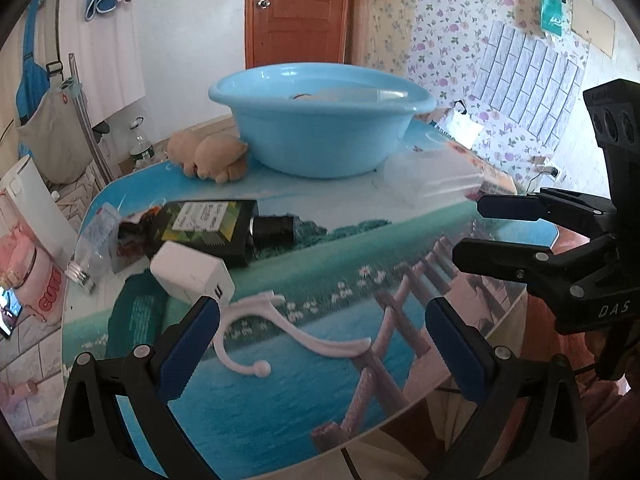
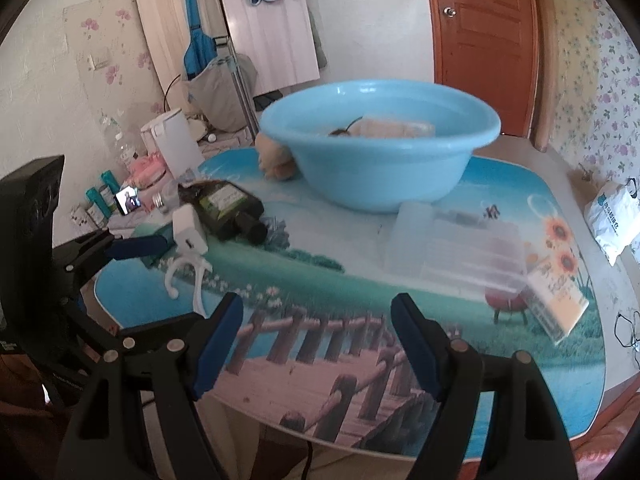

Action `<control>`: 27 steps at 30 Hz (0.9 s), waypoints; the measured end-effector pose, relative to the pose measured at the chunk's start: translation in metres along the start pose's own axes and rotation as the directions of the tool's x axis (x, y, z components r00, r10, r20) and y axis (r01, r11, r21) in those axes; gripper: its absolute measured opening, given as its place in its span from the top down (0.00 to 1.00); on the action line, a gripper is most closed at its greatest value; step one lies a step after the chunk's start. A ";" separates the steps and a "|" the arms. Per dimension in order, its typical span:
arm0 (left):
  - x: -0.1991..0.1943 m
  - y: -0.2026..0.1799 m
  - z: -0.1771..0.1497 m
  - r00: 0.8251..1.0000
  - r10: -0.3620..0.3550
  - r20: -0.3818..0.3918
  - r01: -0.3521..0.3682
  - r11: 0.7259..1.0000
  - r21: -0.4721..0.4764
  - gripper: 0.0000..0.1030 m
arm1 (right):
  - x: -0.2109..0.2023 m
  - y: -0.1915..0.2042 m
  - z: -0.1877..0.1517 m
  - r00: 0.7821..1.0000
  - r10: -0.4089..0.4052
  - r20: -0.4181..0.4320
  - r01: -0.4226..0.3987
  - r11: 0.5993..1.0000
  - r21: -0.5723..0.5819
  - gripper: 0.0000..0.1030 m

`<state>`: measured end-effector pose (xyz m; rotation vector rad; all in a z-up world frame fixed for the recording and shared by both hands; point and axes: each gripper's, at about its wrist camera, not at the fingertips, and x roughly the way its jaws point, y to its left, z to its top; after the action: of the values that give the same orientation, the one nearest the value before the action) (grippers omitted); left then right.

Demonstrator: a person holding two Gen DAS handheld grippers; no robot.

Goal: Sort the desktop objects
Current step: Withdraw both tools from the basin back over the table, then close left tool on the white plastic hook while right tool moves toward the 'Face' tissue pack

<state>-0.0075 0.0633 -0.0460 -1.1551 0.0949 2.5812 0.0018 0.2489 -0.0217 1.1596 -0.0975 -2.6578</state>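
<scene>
Left gripper (image 1: 322, 344) base cropped; basin (image 1: 320, 136) contents blurred.

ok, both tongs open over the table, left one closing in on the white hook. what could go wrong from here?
1. The white hook is thin and lies flat; the left tongs could slide off it or push it along.
2. The white charger sits right beside the hook, near one finger, and may get nudged into the dark bottle.
3. The clear box sits next to the blue basin; a hurried reach by the right tongs could knock it.
</scene>
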 end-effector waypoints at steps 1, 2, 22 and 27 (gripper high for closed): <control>0.000 0.000 -0.002 1.000 0.002 -0.002 -0.002 1.000 0.001 0.00 | 0.001 0.000 -0.002 1.000 -0.001 -0.004 0.001 1.000 0.001 0.25; 0.001 0.000 -0.003 1.000 0.006 -0.005 -0.006 1.000 0.002 0.00 | 0.001 0.000 -0.004 1.000 -0.002 -0.009 0.002 1.000 0.003 0.25; 0.008 0.009 -0.019 0.999 0.019 -0.037 -0.020 1.000 -0.018 0.00 | 0.003 -0.003 -0.011 0.999 -0.027 -0.025 0.027 1.000 0.015 0.25; 0.013 0.010 -0.021 0.998 0.021 -0.051 -0.023 1.000 -0.021 0.00 | 0.004 -0.005 -0.012 0.999 -0.030 -0.031 0.031 0.999 0.021 0.25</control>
<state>-0.0034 0.0530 -0.0703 -1.2345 0.0925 2.5782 0.0067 0.2532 -0.0338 1.2180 -0.1038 -2.6705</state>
